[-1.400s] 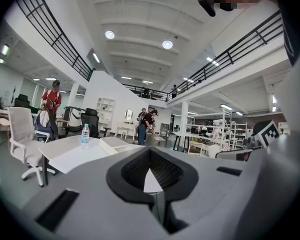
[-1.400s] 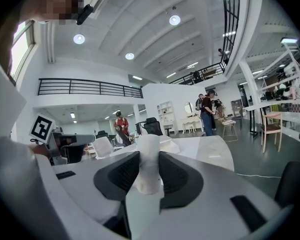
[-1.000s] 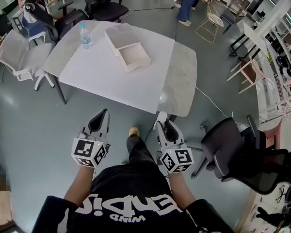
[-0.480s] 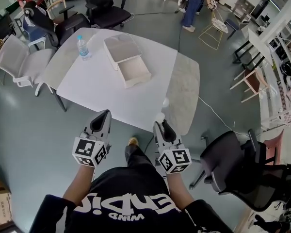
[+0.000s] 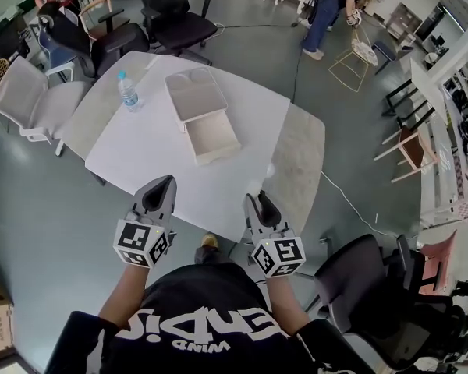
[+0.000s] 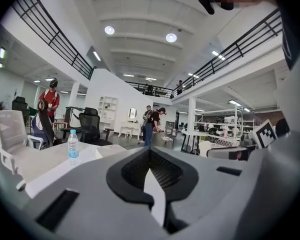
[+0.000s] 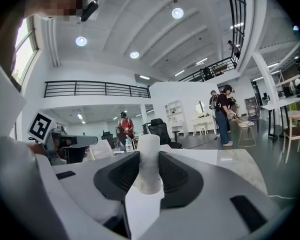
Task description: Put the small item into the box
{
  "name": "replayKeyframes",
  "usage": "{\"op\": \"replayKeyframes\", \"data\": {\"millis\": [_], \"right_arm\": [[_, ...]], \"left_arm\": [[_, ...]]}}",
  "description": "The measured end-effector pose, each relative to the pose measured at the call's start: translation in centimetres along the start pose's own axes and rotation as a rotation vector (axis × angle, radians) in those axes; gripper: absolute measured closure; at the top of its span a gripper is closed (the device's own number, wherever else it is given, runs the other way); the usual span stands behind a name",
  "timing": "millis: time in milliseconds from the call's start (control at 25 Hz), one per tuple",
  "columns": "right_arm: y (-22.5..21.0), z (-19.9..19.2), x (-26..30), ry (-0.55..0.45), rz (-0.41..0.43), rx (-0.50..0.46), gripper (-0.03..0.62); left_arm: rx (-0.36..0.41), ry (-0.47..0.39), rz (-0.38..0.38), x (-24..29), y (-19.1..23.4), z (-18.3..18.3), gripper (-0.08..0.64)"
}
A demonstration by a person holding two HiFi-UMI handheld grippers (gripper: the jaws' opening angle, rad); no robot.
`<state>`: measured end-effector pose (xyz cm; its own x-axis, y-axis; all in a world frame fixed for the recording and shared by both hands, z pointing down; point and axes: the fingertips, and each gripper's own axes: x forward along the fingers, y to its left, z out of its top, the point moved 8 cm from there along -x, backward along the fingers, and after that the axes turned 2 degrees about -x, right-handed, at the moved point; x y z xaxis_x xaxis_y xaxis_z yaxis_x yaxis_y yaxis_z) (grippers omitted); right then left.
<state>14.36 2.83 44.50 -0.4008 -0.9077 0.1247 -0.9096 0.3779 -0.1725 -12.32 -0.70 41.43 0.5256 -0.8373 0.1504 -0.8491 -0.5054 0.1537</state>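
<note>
r gripper [image 7: 149,156] clamped on white cylinder [image 7: 150,143], l gripper [image 6: 150,151] jaws together, empty. box [image 5: 213,137] sits far off; slack grip could drop it en route.

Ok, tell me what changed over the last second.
The person stepped forward: the left gripper and right gripper moved from over the floor up to the table's near edge. Nothing was grasped or released. The right gripper stays shut on the small white cylinder, the left stays shut and empty, and the box and water bottle have not moved.
</note>
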Motion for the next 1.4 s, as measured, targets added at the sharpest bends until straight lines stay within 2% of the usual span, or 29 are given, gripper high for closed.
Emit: {"op": "replayKeyframes", "data": {"millis": [160,560,1080,1400], "right_arm": [[-2.2,0.8,3.0,0.008,0.017,-0.005,0.453],[-5.0,2.8,7.8,0.007,0.035,0.01,0.453],[-5.3,2.9,9.7,-0.001,-0.027,0.006,0.453],[-5.3,2.5,12.3,0.023,-0.012,-0.025,0.453]], "left_arm": [[0.021,-0.007,0.01,3.2,0.8,0.7,0.551],[0.014,0.002,0.031,7.9,2.7,2.3,0.552],[0.005,0.031,-0.048,11.0,4.3,2.1,0.552],[-0.008,0.038,-0.067,11.9,5.4,1.7,0.552]]}}
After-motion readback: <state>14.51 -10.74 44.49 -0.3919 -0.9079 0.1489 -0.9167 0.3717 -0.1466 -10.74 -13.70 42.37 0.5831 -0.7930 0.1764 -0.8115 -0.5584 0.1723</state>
